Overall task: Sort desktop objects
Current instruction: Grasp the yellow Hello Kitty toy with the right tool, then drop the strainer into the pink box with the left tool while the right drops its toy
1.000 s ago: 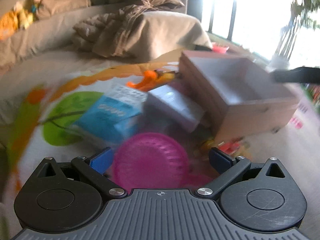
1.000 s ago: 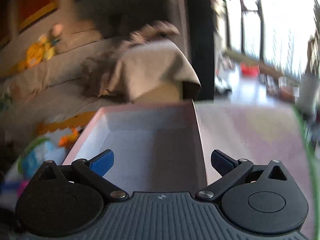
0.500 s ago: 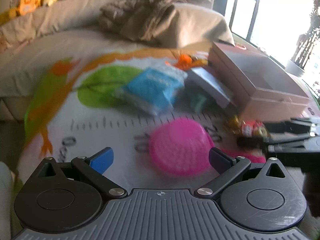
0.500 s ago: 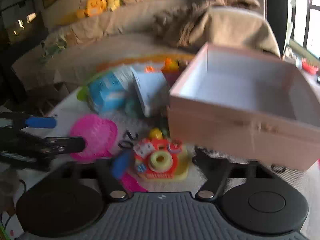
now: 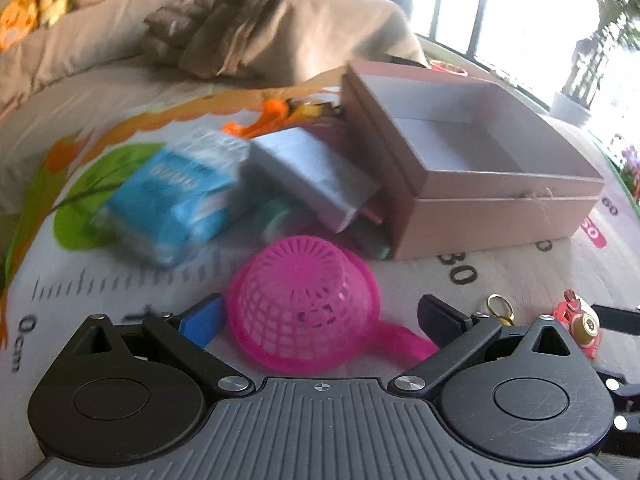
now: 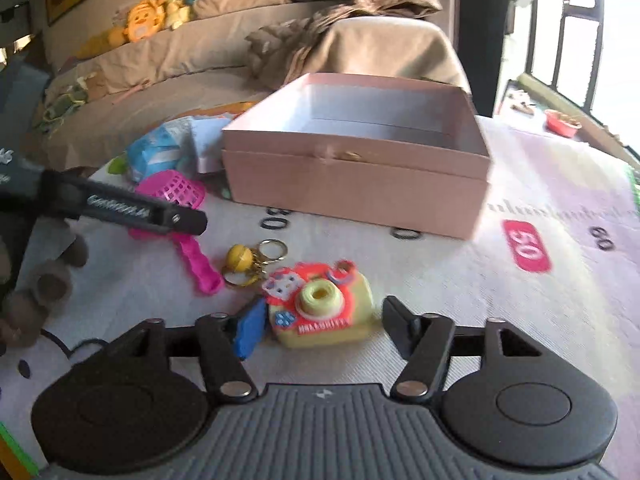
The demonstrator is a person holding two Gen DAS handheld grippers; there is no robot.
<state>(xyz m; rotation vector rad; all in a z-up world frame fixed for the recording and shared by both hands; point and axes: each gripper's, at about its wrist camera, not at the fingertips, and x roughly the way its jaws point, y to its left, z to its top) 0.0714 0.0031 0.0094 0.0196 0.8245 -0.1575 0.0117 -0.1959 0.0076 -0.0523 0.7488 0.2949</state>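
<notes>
A pink plastic strainer [image 5: 304, 300] lies upside down on the printed mat, between the fingers of my open left gripper [image 5: 320, 316]; it also shows in the right wrist view [image 6: 176, 192]. A red and yellow toy camera [image 6: 320, 304] with a yellow keychain [image 6: 248, 260] lies between the fingers of my open right gripper [image 6: 320, 328]; the fingers do not touch it. The camera also shows in the left wrist view [image 5: 580, 324]. An open pink box [image 5: 500, 188] stands behind, empty inside [image 6: 360, 152].
A blue packet [image 5: 176, 192], a grey-white box [image 5: 312, 176] and an orange toy [image 5: 272, 116] lie left of the pink box. A sofa with blankets [image 6: 340, 36] and plush toys [image 6: 148, 20] stands behind. The left gripper's arm [image 6: 120, 208] crosses the right view.
Both grippers have come down toward the mat. The left one has closed in on the pink strainer, the right one on the toy camera. Both stay open.
</notes>
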